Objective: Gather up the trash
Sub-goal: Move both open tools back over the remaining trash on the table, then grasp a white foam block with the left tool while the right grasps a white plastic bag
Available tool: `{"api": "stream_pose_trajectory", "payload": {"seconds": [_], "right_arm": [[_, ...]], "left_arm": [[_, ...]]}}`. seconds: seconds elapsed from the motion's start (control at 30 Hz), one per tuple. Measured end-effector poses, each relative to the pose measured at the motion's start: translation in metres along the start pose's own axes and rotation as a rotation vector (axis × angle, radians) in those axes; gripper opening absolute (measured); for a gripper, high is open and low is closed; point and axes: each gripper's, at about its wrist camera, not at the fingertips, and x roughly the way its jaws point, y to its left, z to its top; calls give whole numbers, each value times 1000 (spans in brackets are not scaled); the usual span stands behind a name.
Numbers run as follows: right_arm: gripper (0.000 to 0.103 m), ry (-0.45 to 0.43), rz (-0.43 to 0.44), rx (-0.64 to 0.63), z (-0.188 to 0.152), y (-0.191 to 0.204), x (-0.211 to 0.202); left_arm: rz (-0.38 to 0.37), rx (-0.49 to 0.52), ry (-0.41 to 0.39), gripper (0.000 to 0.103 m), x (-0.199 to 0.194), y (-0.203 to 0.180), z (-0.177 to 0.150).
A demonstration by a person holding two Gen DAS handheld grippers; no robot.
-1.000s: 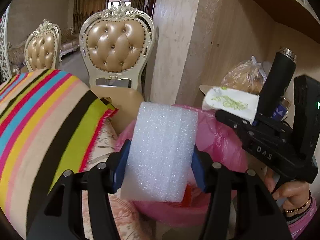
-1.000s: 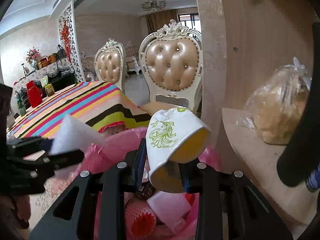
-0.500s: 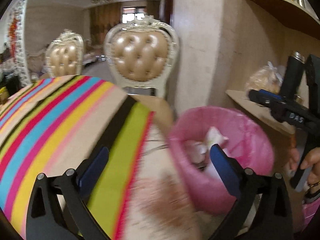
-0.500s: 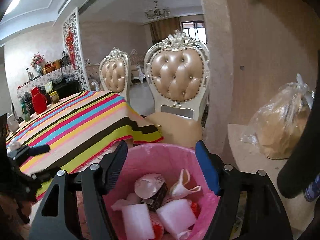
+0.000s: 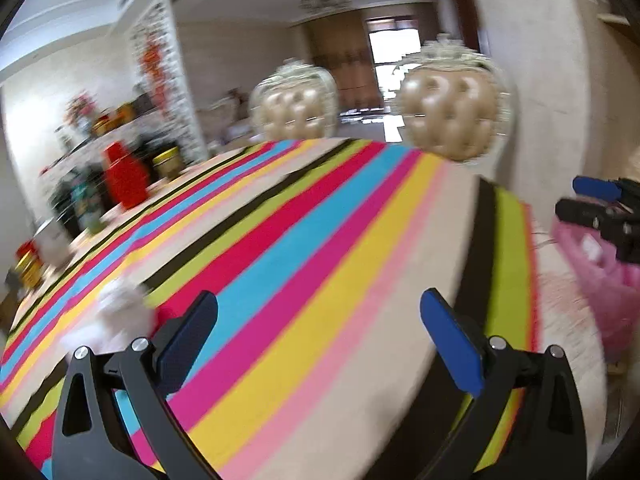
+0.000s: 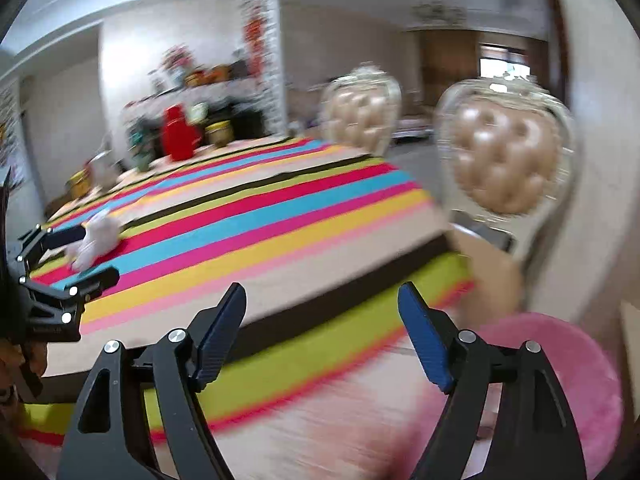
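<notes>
L+R wrist cams | face striped tablecloth (image 5: 320, 240) | share chairs (image 6: 504, 152)

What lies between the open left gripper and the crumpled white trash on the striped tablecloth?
Nothing: only bare striped tablecloth separates the left gripper from the crumpled white trash, seen in the right wrist view.

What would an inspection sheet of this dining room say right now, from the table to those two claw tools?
Surface: table under a striped cloth, bare across its middle.
Job's things: white crumpled trash on the cloth near the left gripper; pink-lined bin beside the table's corner.
Clutter: red container, jars and small items along the table's far edge, too blurred to name.
Grippers: left gripper open, nothing between its fingers; right gripper with jaws opening, nothing between them.
Cables: nothing seen.
Surroundings: two tufted chairs behind the table, a sideboard with flowers, a chandelier.
</notes>
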Motion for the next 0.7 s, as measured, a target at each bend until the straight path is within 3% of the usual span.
{"api": "stream_pose_trajectory", "payload": {"seconds": [0.27, 0.37, 0.5, 0.57, 0.7], "right_arm": [[76, 65, 230, -126, 20, 133, 54], [76, 101, 284, -138, 28, 176, 74], [77, 135, 324, -139, 37, 219, 97], [78, 149, 333, -148, 41, 240, 110], [79, 186, 340, -131, 47, 279, 138]], "left_arm": [[194, -182, 53, 98, -19, 135, -34], [349, -242, 55, 98, -22, 194, -38], [529, -415, 51, 98, -28, 276, -55], [571, -478, 47, 98, -33, 302, -68], [573, -576, 58, 98, -42, 339, -96]]}}
